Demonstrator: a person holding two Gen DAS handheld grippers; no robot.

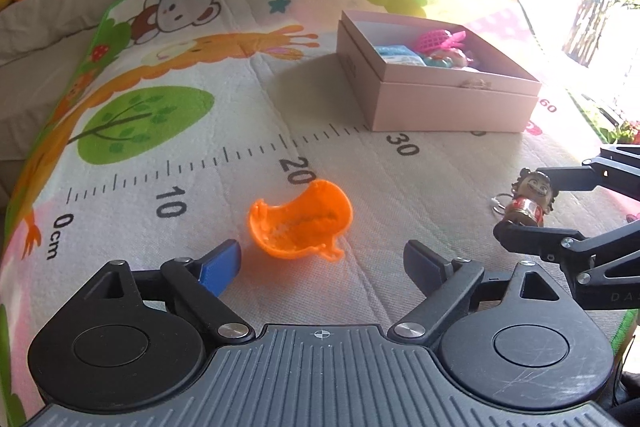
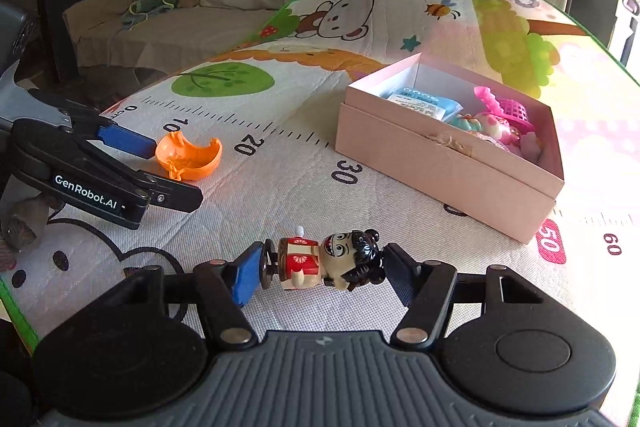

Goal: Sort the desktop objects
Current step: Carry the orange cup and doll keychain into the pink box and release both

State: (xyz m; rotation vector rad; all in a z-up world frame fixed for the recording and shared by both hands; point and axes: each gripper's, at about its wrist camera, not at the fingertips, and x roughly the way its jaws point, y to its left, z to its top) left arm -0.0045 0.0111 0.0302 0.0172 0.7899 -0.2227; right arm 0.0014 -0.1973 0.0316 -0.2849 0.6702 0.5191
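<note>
Figurine [image 2: 328,261] (big-headed doll, red patterned body, black hair, key ring at the foot end) lies sideways between the fingers of the right claw [image 2: 320,273], held head-to-base just above the play mat [image 2: 280,187]. Both pads appear to touch it, so I read this claw as closed on the doll. The lengthwise grip likely suits the doll's long axis and keeps the ring clear of the pads.

Left claw [image 1: 322,259] is spread wide and holds nothing. Its blue fingertip [image 1: 224,263] sits just beside the orange shell piece [image 1: 300,223], which rests open side up on the mat near the printed "20". Judgement: this claw is lining up to straddle the shell.

Pink box [image 2: 440,163] stands lidless on the mat, near the "30" mark, well apart from the shell. It already holds a blue packet [image 2: 424,105], a pink basket toy [image 2: 508,111] and other small toys, so it is probably the sorting destination.

Readable text: ruler print on the mat, "0cm", "10", "20", "30", "50", "60"; "GenRobot.AI" on the left claw's side, seen from the right wrist camera. The packet's print is too small to read.
</note>
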